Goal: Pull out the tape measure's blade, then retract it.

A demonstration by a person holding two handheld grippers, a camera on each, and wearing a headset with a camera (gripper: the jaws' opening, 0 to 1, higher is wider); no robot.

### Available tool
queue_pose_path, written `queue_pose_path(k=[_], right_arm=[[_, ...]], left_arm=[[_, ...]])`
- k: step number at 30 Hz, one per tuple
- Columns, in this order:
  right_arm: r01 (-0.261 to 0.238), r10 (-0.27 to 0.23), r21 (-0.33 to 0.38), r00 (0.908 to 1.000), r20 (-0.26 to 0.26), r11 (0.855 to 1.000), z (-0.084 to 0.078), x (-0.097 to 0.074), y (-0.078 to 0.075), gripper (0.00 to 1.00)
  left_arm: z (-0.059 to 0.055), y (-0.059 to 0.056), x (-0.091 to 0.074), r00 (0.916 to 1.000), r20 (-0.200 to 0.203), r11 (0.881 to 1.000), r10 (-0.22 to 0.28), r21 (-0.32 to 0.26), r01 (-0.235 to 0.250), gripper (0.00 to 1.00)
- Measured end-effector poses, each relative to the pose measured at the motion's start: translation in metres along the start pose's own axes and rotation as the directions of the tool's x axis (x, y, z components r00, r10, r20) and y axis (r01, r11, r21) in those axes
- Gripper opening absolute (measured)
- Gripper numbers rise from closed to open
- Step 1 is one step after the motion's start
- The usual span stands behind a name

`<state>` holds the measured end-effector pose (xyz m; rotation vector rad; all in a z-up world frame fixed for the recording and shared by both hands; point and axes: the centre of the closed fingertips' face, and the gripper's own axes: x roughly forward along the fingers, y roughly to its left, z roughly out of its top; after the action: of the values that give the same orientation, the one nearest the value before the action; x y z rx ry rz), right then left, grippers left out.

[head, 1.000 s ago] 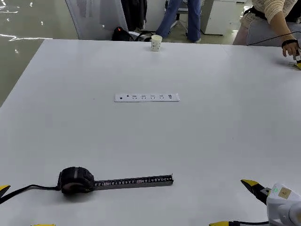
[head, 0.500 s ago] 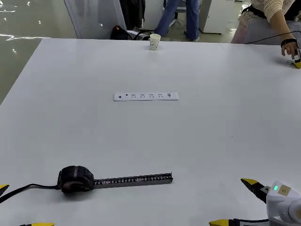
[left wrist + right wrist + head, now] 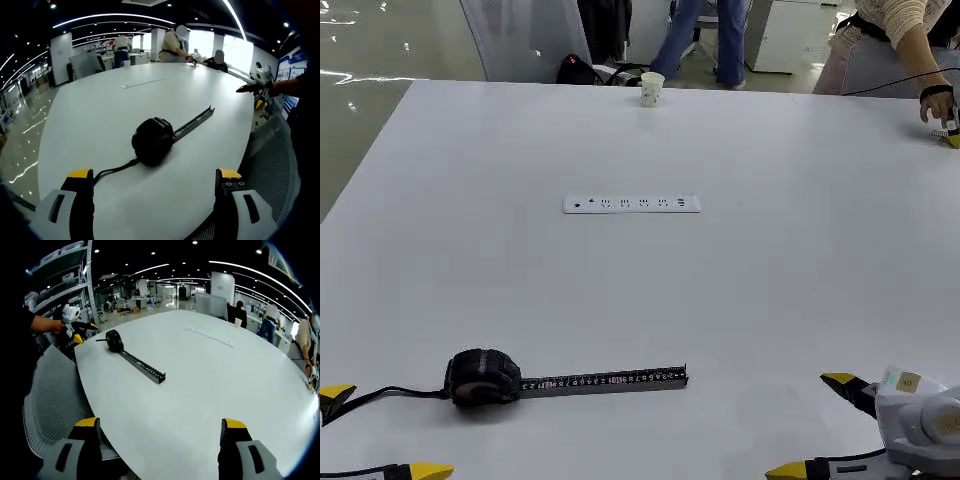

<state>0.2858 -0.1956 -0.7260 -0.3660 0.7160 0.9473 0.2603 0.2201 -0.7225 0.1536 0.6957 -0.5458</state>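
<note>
White table [image 3: 100, 100] | tape measure [image 3: 152, 140] just ahead of left hand-held gripper [image 3: 154, 174]

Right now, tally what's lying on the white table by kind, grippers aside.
Tape measure: 1
Power strip: 1
Paper cup: 1
Total: 3
</note>
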Motion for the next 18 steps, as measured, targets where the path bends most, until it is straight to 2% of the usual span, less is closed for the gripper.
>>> queue_pose_path(k=[2, 4, 8, 13, 15, 18], right_arm=[[-0.022, 0.022, -0.008, 0.9997, -0.003, 1.0, 0.004, 0.002, 0.0, 0.99], [-0.063, 0.063, -0.016, 0.9975, -0.033, 0.998, 0.005, 0.005, 0.002, 0.99], [-0.084, 0.079, -0.077, 0.9944, -0.071, 0.993, 0.011, 0.011, -0.002, 0.99], [-0.104, 0.096, -0.125, 0.9928, -0.072, 0.987, 0.026, 0.016, -0.007, 0.99], [-0.111, 0.099, -0.145, 0.9911, -0.088, 0.983, 0.028, 0.018, -0.009, 0.99], [-0.127, 0.107, -0.183, 0.9876, -0.115, 0.975, 0.033, 0.023, -0.015, 0.99]], left_arm=[[0.002, -0.002, 0.002, 1.0, 0.004, 1.0, -0.001, 0.0, 0.001, 0.99], [0.005, -0.006, 0.006, 0.9999, 0.008, 1.0, -0.013, -0.008, 0.013, 0.99], [0.009, -0.01, 0.012, 0.9999, 0.007, 1.0, -0.016, -0.017, 0.016, 0.99], [0.017, -0.012, 0.018, 0.9998, 0.017, 1.0, -0.012, -0.015, 0.012, 0.99], [0.021, -0.008, 0.02, 0.9991, 0.038, 1.0, 0.02, 0.011, -0.021, 0.99], [0.025, -0.015, 0.025, 0.9993, 0.037, 1.0, 0.007, 0.008, -0.008, 0.99]])
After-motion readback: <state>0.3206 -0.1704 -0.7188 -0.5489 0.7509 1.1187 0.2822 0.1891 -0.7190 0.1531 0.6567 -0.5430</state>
